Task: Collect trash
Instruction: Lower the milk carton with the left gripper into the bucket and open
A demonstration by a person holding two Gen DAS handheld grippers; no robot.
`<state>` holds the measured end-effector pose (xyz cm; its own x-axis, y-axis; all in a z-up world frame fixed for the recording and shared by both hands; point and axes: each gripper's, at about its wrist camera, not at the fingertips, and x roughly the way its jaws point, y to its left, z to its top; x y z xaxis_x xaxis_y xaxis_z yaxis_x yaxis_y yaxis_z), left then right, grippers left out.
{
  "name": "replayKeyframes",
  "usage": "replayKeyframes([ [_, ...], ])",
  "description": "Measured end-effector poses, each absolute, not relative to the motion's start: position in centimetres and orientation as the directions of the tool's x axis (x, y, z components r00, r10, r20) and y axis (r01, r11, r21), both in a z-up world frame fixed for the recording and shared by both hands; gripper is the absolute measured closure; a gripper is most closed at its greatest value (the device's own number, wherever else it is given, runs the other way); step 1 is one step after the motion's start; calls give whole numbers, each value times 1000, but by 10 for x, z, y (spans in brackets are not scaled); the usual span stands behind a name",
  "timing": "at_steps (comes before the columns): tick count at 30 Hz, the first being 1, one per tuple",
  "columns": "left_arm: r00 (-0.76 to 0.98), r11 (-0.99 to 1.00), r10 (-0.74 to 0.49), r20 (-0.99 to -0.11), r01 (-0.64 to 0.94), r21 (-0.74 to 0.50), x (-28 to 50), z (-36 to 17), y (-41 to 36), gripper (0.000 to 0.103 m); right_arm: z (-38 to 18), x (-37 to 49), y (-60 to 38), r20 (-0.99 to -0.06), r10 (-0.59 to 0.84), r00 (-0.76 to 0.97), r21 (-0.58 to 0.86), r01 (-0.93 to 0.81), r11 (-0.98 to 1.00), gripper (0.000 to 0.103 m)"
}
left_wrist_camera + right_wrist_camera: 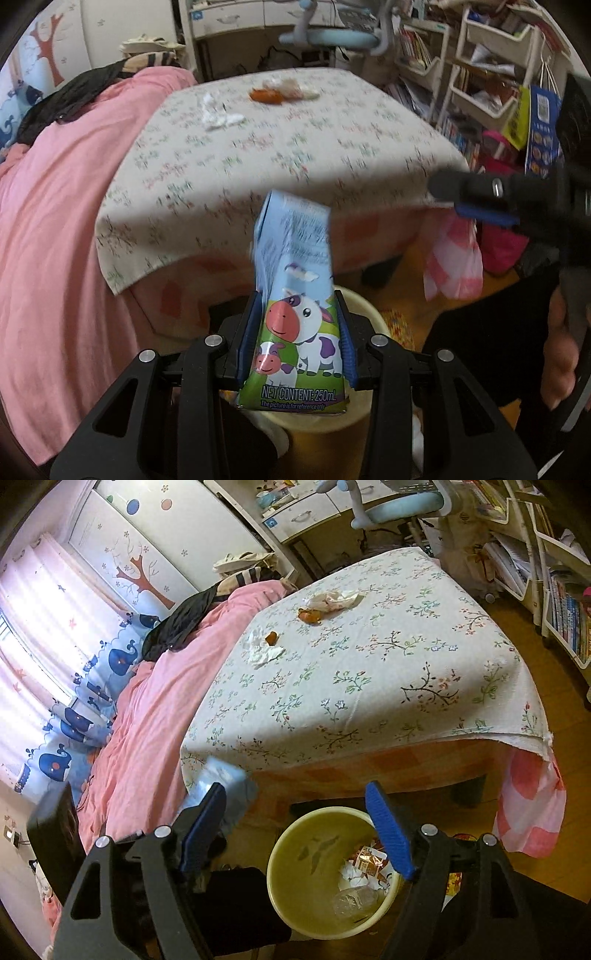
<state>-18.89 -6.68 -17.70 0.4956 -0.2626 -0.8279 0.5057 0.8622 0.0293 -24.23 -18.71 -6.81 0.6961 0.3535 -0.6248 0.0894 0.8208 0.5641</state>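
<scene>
My left gripper (299,332) is shut on a blue milk carton (295,302) with cartoon cows, held upright above a yellow trash bin (364,306). The carton shows blurred in the right wrist view (221,790) at the left. My right gripper (295,812) is open and empty, above the yellow bin (295,871), which holds wrappers, tissue and a clear plastic bottle. On the floral tablecloth (369,664) lie crumpled white tissue (264,650), orange peel pieces (309,616) and a crumpled wrapper (334,600). The tissue (218,114) and the peel (267,95) also show in the left wrist view.
A pink quilt (155,709) covers the bed to the left of the table. A pink-white plastic bag (528,812) hangs at the table's right corner. Shelves of books (565,620) stand at the right. A blue chair (399,506) and a desk stand behind.
</scene>
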Motion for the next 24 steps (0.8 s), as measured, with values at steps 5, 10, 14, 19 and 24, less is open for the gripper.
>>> replayKeyframes([
  [5,471,843,-242,-848,535,56,-200,-185,-72,49,-68,-245,-189,-623,346,701,562,94,821,24],
  [10,503,857,-238,-831,512,65,-201,-178,-68,36,-68,-245,-189,-627,338,702,557,100,825,22],
  [14,546,879,-220,-809,470,78,-198,-173,-63,30,-68,-244,-188,-632,333,700,548,100,830,20],
  [19,616,907,-197,-763,409,97,-195,-162,-55,22,-67,-243,-183,-643,319,697,518,88,851,18],
  [24,654,933,-185,-733,352,79,-190,-154,-45,20,-67,-241,-179,-650,308,694,493,77,867,17],
])
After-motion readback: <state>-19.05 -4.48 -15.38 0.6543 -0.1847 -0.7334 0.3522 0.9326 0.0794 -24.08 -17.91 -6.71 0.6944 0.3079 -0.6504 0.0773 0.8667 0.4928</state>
